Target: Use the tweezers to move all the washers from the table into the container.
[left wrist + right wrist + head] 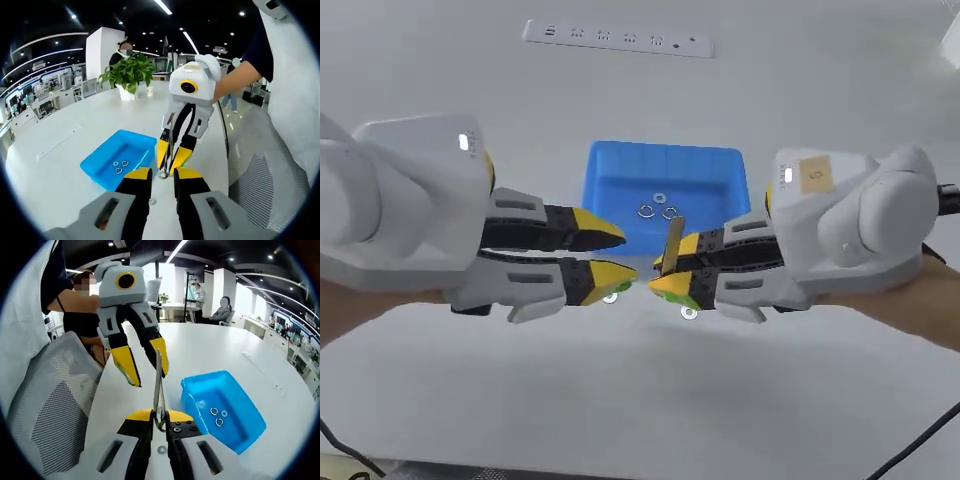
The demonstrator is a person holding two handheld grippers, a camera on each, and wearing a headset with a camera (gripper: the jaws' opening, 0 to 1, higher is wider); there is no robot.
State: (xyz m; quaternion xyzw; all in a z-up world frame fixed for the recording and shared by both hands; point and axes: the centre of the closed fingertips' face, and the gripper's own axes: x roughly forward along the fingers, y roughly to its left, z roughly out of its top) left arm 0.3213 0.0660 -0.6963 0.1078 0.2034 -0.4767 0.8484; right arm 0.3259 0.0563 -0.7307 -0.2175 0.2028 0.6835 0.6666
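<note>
Closest to the headset, the left tongs (618,252) and the right tongs (672,268) meet tip to tip over the white tabletop (640,400). The left tongs stand apart with nothing between their yellow-tipped jaws. The right tongs are clamped together on the tweezers (672,240), which stick out beyond the jaws.

Just behind the tips sits the blue container (610,175), with three washers (658,207) on its floor. One loose washer (689,313) lies on the tabletop just below the right tongs. A second washer (612,297) peeks out from under the lower left jaw, which partly covers it. Whether the tweezer tips hold a washer I cannot tell. A white power strip (617,38) lies well apart at the far edge of the tabletop, and dark cables (920,440) cross the near corners.

An orange sticker (813,177) on the right tongs' housing carries a mark too blurred to read.

The left gripper view adds a potted plant (129,75) on the far end of the tabletop, a person standing behind it, and the holder's bare forearm (240,77) behind the right tongs. The right gripper view adds a grey mesh chair (50,405) beside the tabletop and seated people (222,310) at a distant desk under ceiling strip lights.
</note>
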